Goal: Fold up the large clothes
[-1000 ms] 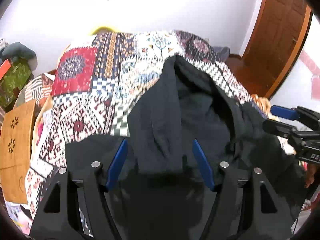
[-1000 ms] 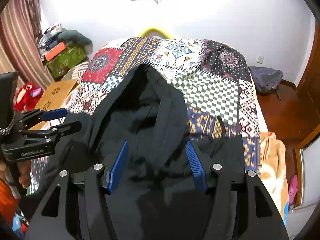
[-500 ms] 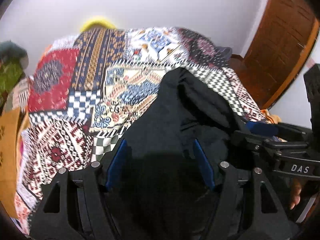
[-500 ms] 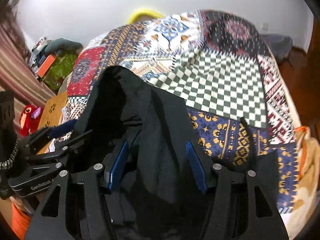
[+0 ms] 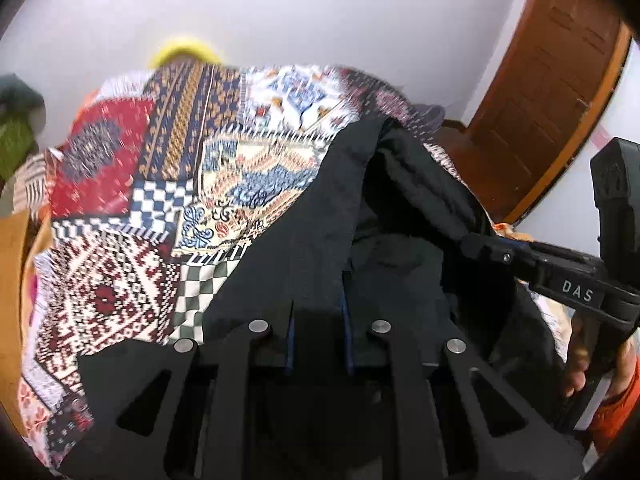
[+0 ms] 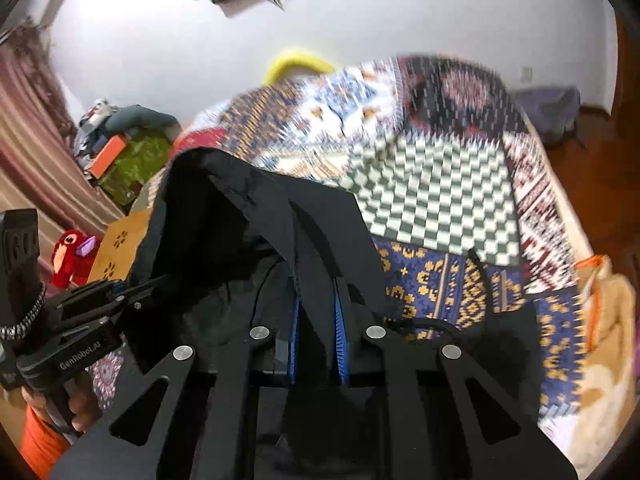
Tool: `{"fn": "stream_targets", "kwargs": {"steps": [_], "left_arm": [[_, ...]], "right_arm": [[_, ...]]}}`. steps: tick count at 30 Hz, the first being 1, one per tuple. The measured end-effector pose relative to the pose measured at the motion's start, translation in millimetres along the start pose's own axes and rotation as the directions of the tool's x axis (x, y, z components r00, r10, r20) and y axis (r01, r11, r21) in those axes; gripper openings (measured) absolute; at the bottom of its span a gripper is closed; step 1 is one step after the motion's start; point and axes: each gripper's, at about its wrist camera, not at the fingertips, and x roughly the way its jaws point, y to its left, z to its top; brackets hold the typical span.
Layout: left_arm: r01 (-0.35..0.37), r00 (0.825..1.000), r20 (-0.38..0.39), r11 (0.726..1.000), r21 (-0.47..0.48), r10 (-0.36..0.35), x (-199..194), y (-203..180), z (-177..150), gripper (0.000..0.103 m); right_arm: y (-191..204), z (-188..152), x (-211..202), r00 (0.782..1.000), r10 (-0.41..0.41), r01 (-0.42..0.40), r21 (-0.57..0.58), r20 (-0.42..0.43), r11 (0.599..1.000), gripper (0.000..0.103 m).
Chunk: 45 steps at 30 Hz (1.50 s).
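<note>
Lying across the quilt [image 5: 120, 280] on the bed, the black garment [image 5: 312, 216] bunches up between both tools. On the left, the left gripper [image 5: 318, 332] is closing its jaws with a fold of cloth pinched between them; to the right, the right gripper [image 6: 318, 320] is closing on another fold.

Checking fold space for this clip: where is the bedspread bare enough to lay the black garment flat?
Bare bedspread lies beyond and right of the black garment, toward the wall; also left of it in the left view. It is crowded near the bed's edge, where the left gripper and right gripper are closing on bunched cloth.
</note>
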Motion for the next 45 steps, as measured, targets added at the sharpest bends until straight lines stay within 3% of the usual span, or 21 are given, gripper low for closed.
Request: {"fn": "stream_targets", "kwargs": {"steps": [4,8,13,16,18,20,26,30,33,35,38,45], "left_arm": [[0.015,0.999,0.046,1.000,0.025,-0.016,-46,-11,-14,0.017],[0.020,0.998,0.063,0.998,0.061,-0.023,-87,-22,-41,0.017],[0.041,0.999,0.018,0.998,0.051,-0.042,-111,-26,-82,0.017],[0.035,0.999,-0.036,0.998,0.050,-0.033,-116,-29,-110,0.026],[0.038,0.997,-0.065,0.998,0.046,-0.035,-120,-28,-131,0.040],[0.023,0.997,-0.076,0.998,0.050,-0.019,-122,-27,-147,0.046],[-0.067,0.994,-0.085,0.996,0.054,0.071,-138,-20,-186,0.050],[-0.115,0.991,-0.061,0.993,0.027,0.117,-155,-11,-190,0.050],[-0.113,0.993,-0.029,0.994,0.000,0.113,-163,-5,-178,0.051],[-0.107,0.994,-0.002,0.994,-0.012,0.107,-168,-7,-170,0.052],[-0.093,0.995,0.037,0.995,-0.021,0.094,-170,-12,-156,0.056],[-0.043,0.998,0.035,0.999,-0.009,0.044,-144,-33,-140,0.057]], "right_arm": [[21,-20,-42,0.998,0.000,0.005,-0.073,0.058,0.997,0.013],[42,-43,-71,0.998,0.001,0.007,-0.119,0.064,0.993,0.013],[57,-79,-93,0.999,-0.028,0.032,-0.172,0.028,0.985,0.017],[54,-101,-101,0.999,-0.049,0.047,-0.169,-0.008,0.984,0.018],[44,-114,-103,0.998,-0.044,0.037,-0.147,-0.043,0.988,0.019],[35,-125,-105,0.996,-0.038,0.028,-0.115,-0.083,0.993,0.019],[20,-143,-119,0.988,-0.097,0.088,-0.087,-0.117,0.992,0.020],[17,-134,-134,0.992,-0.100,0.095,-0.062,-0.079,0.994,0.020],[26,-129,-141,0.994,-0.098,0.095,-0.078,-0.041,0.992,0.023],[37,-122,-143,0.996,-0.086,0.085,-0.101,-0.013,0.991,0.033],[52,-119,-142,0.998,-0.059,0.062,-0.136,0.025,0.989,0.039],[59,-126,-103,0.997,-0.061,0.053,-0.172,-0.041,0.984,0.039]]}}
